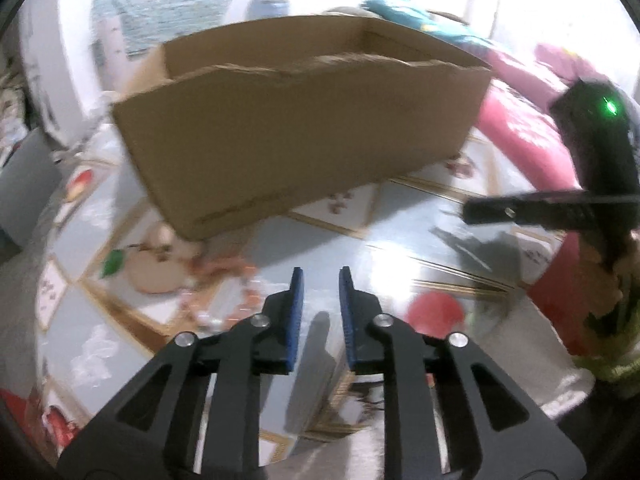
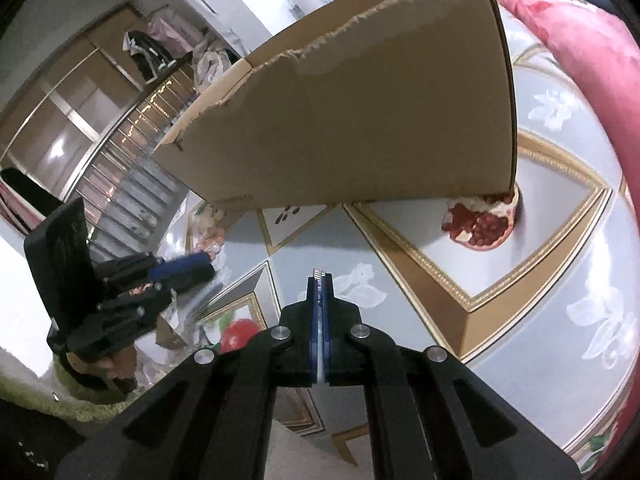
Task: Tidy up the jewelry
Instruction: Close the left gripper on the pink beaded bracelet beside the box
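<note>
- The right hand-held gripper [image 2: 320, 280] is pinching something thin and silvery (a ribbed metal piece, probably jewelry [image 2: 318, 273]); only a sliver is poking out past the tips, so I cannot tell what kind it is.
- Judging by that sliver, the piece is light, small and slippery, so a firm pinch on its middle is looking safer than a grip on its end.
- The left hand-held gripper [image 1: 321, 276] is standing a little spread with nothing between its blue pads [image 1: 297, 312]; no jewelry is showing clearly near it on the blurred table [image 1: 400, 216].
- The cardboard box [image 2: 360, 112] is sitting on the patterned table just ahead of both grippers, its torn top open (likely where the piece belongs).
- The held piece is hovering above the table, short of the box's near wall and below its rim.
</note>
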Available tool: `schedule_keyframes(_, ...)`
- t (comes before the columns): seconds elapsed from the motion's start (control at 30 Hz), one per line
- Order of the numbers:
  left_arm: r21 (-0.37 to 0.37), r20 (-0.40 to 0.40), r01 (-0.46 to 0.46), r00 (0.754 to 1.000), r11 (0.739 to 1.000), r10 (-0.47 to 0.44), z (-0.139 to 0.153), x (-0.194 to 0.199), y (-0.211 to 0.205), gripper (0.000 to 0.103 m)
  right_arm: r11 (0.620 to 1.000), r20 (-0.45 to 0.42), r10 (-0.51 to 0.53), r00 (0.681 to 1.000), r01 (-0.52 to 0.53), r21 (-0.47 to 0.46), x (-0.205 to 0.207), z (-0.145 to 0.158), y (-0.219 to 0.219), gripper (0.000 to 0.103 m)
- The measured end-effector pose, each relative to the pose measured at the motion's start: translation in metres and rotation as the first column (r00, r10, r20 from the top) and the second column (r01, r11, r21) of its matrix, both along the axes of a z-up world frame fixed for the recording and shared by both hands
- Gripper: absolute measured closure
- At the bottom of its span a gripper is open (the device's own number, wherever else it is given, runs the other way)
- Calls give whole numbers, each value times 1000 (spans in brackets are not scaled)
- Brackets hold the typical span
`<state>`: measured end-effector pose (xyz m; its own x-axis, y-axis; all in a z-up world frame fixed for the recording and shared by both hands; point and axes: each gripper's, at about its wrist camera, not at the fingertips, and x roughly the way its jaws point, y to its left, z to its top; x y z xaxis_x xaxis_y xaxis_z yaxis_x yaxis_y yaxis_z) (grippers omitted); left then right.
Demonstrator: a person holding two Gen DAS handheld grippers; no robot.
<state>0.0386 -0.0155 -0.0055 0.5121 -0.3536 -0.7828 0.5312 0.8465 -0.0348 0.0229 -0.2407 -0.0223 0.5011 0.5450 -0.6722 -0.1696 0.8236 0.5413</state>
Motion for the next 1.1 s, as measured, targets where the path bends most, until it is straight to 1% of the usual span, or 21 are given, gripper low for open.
schedule_keyframes(0.07, 29, 9, -53, 999, 998, 52, 2, 7, 5, 77, 1000, 2, -5, 1000, 5, 4, 0, -1, 2, 101)
schedule_keyframes(0.13, 44, 9, -80, 997, 996, 80, 2, 13, 7, 74, 1000, 5, -8, 1000, 8, 11, 1, 0, 2, 101)
schedule_keyframes(0.2, 70, 0, -106, 994, 992, 106, 0, 19, 8, 74, 1000, 12, -12, 1000, 12, 14, 1, 1, 3, 101)
schedule_keyframes(0.27, 96, -32, -129, 991, 987, 133, -7, 28, 7, 74, 1000, 24, -16, 1000, 15, 24, 0, 2, 2, 101)
schedule_keyframes(0.37, 119, -75, -170, 981, 978, 180, -17, 38, 9, 74, 999, 32, -21, 999, 20, 35, -1, 4, 0, 101)
schedule_keyframes(0.43, 121, -76, -191, 977, 974, 201, -18, 41, 10, 73, 999, 37, -24, 999, 22, 40, -1, 5, -2, 101)
schedule_keyframes(0.63, 160, -67, -209, 973, 965, 222, -18, 43, 4, 73, 999, 45, -20, 999, 18, 50, 0, 6, -2, 101)
schedule_keyframes(0.83, 149, -97, -229, 965, 962, 244, -18, 51, -2, 75, 999, 51, -14, 999, 12, 51, 1, 7, 2, 101)
schedule_keyframes(1.1, 135, -111, -225, 964, 965, 240, -18, 57, 0, 82, 999, 52, -13, 999, 11, 47, 0, 9, 2, 101)
